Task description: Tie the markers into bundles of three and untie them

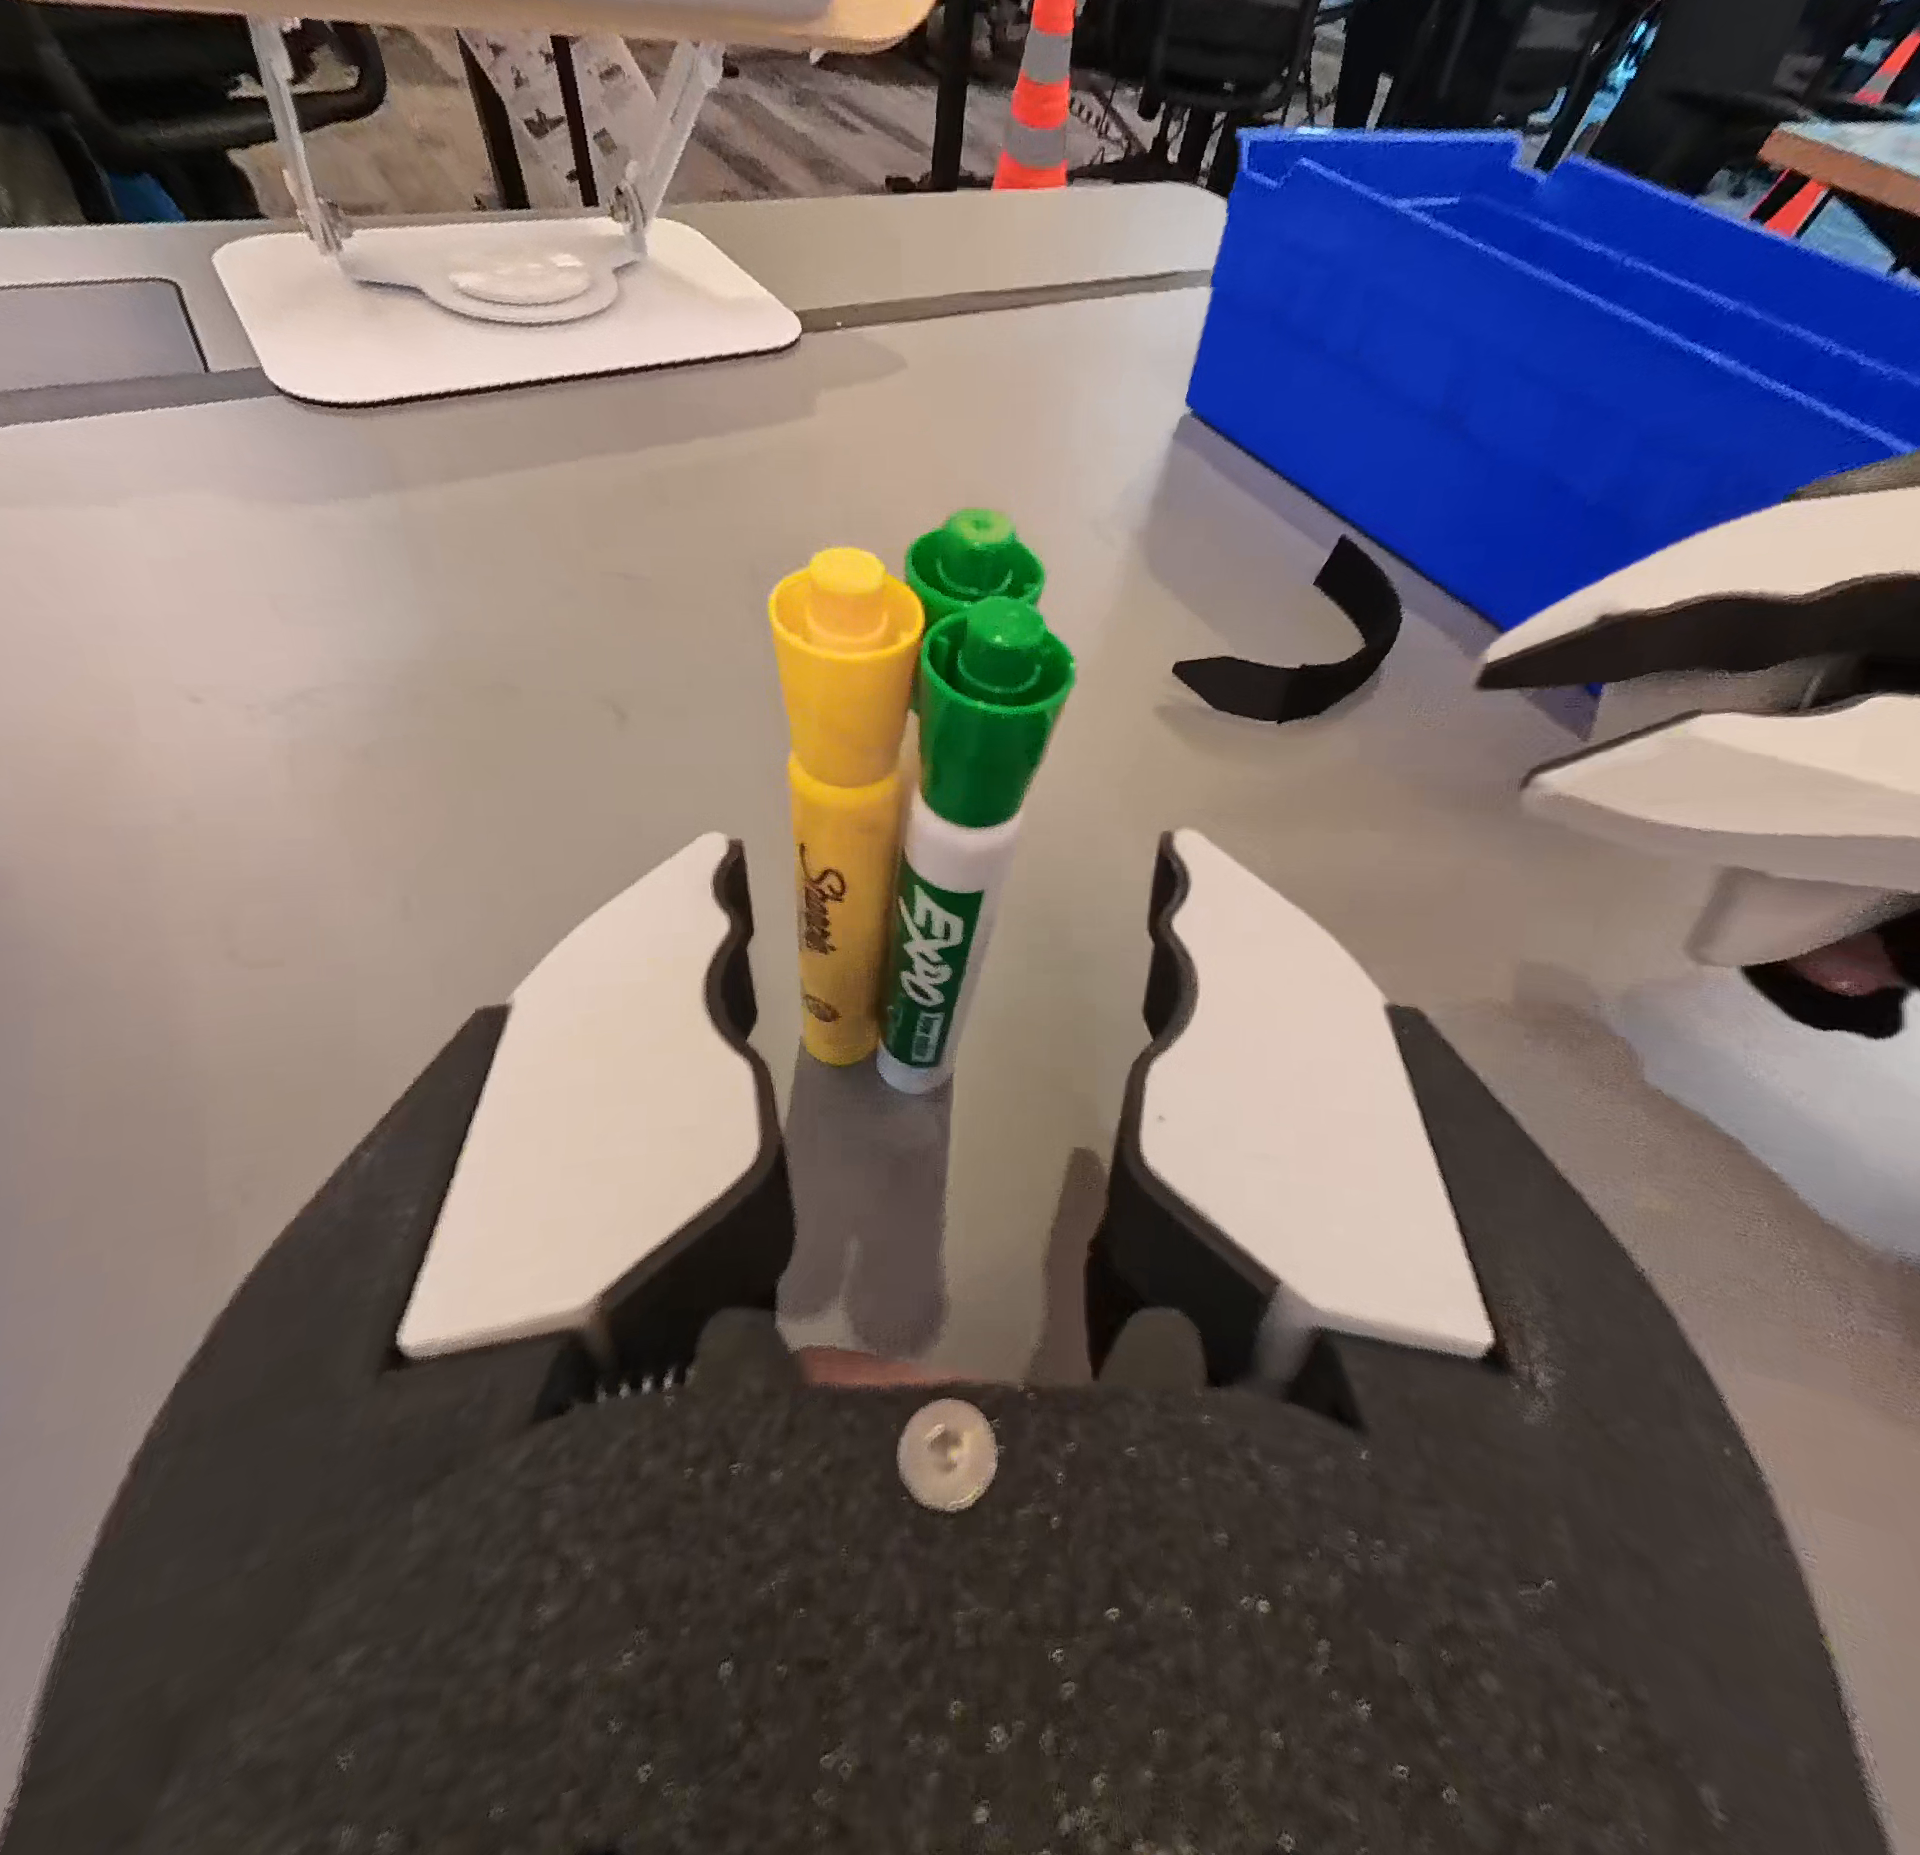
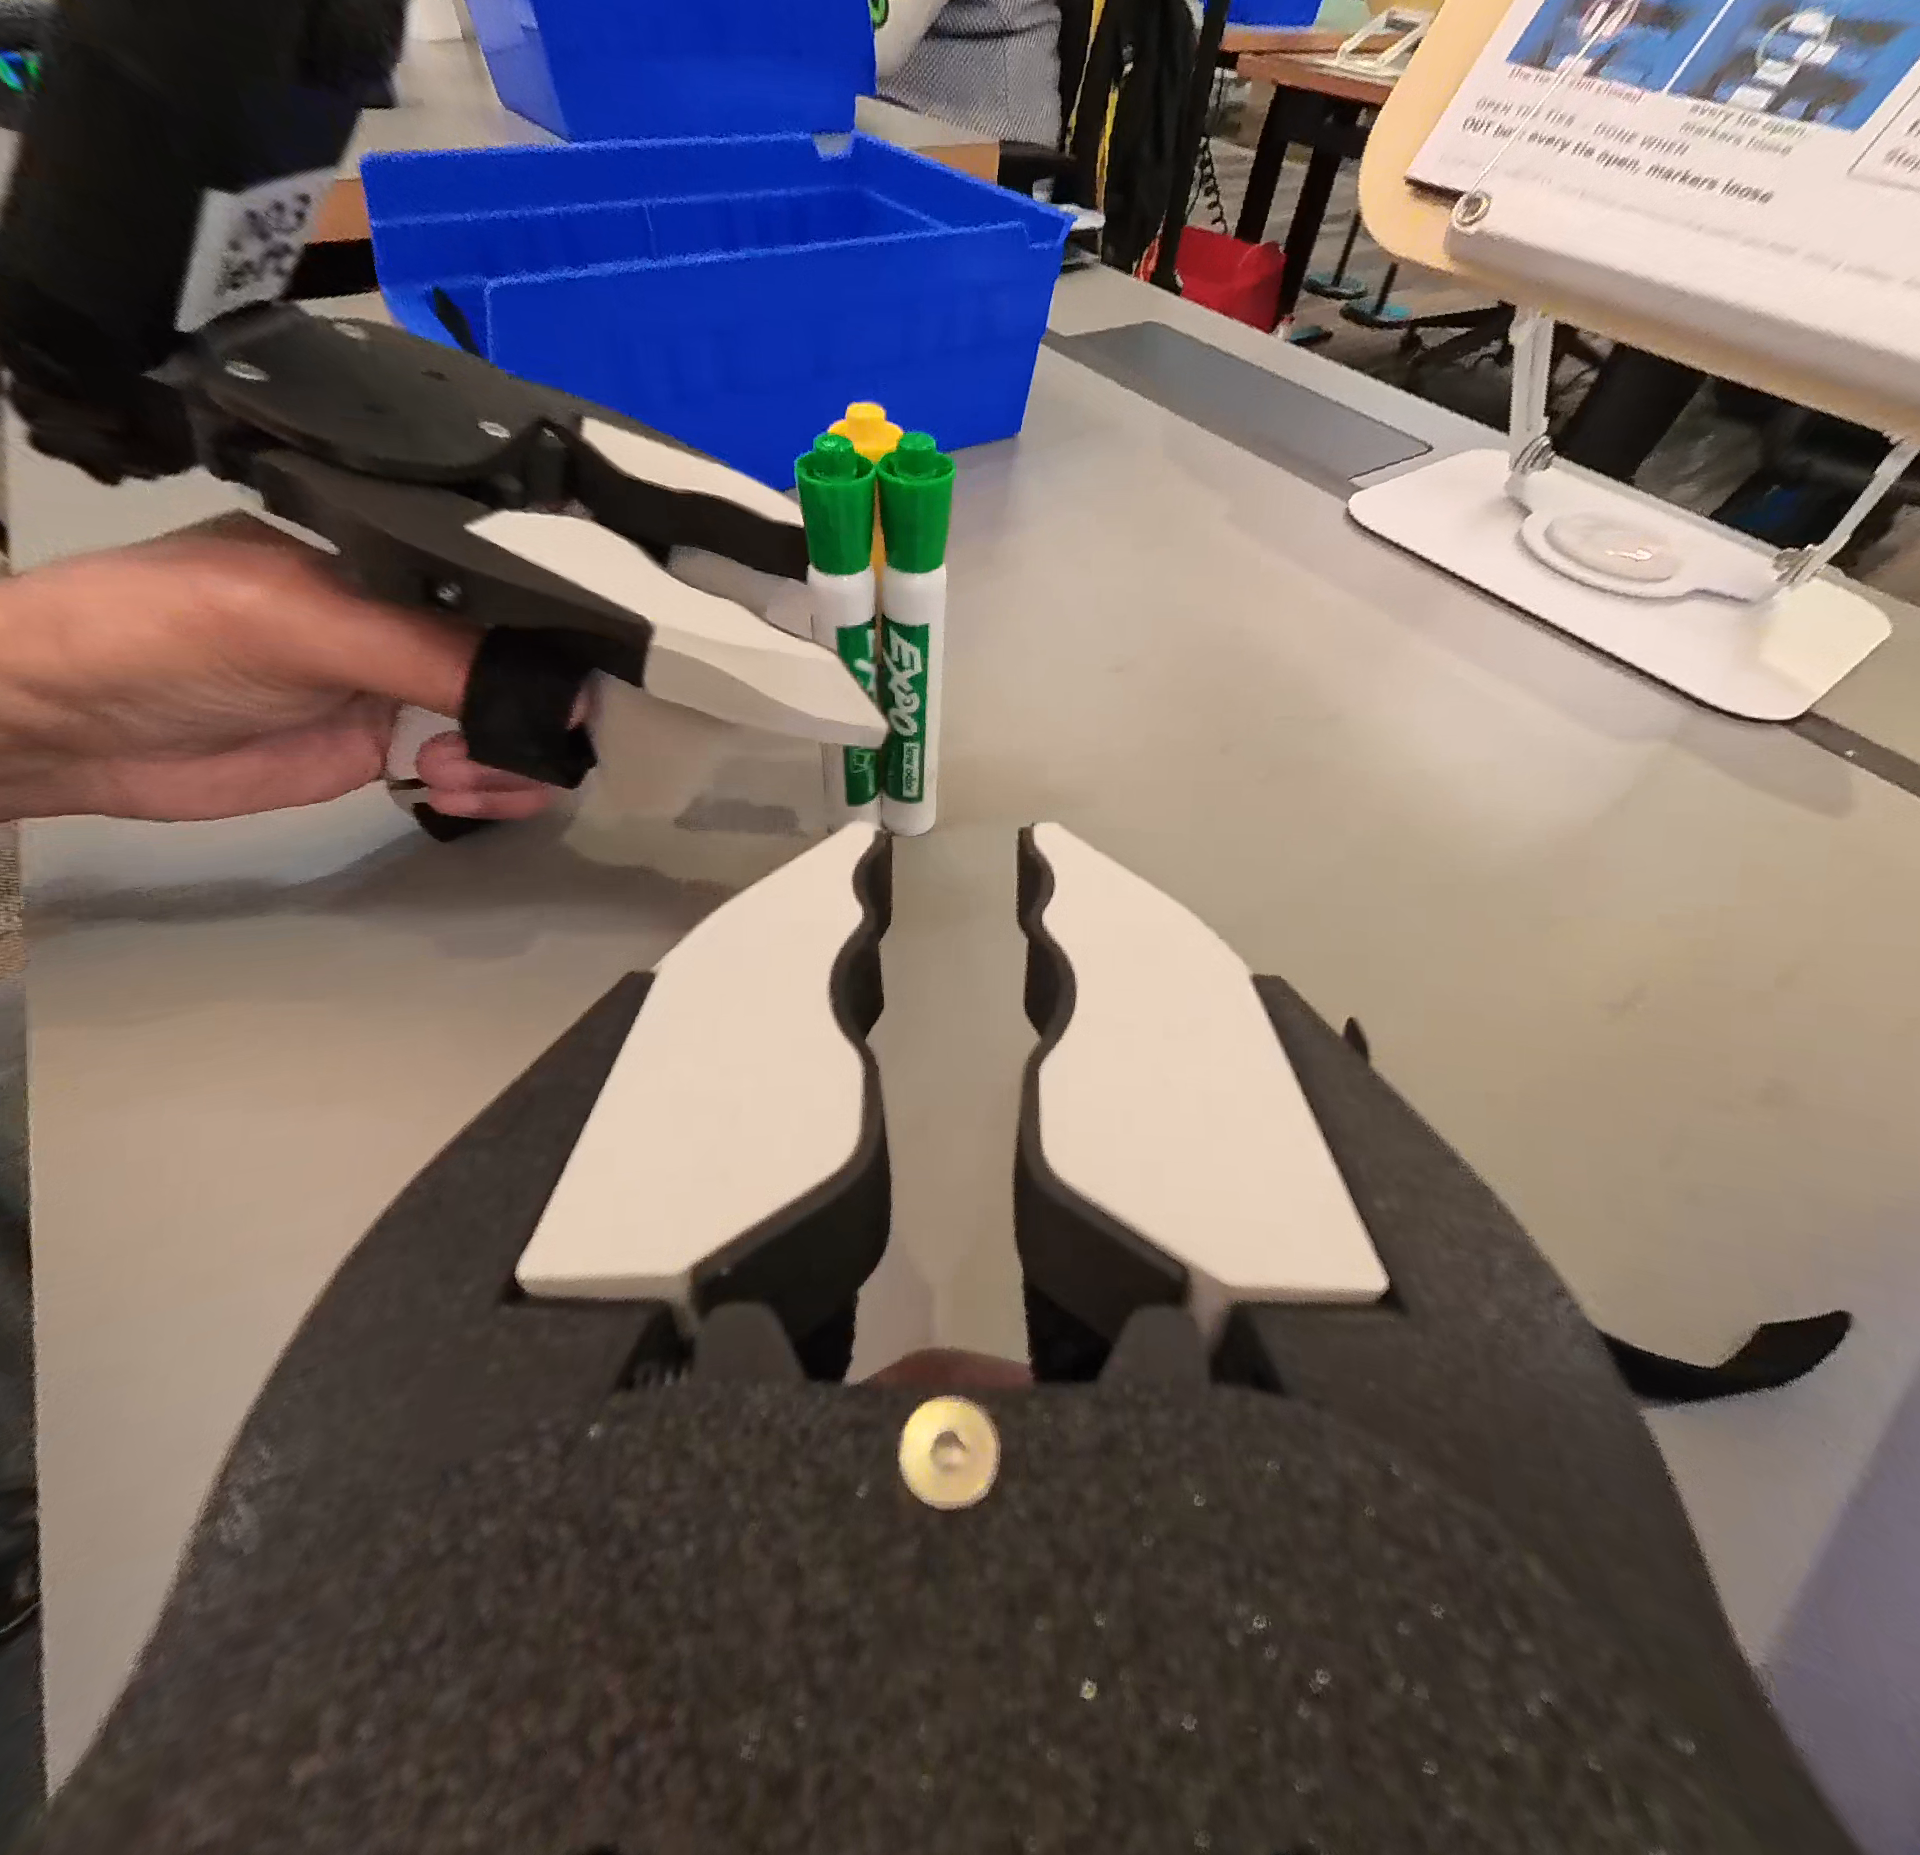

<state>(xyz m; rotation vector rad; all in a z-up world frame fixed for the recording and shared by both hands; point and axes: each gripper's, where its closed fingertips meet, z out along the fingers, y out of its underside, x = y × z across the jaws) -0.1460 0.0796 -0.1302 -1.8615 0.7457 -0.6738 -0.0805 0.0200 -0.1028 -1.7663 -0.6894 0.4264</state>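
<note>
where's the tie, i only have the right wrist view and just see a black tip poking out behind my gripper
Observer: The left wrist view shows the whole black strap. It lies curled and open on the table, beside the blue bin and apart from the markers.
Operator: ok and is the left gripper squeezing the markers, can't tell from side on
Observer: No. Its own camera shows the left gripper wide open. The yellow marker and the two green markers stand upright between its fingers, with a clear gap on the green side.
</note>
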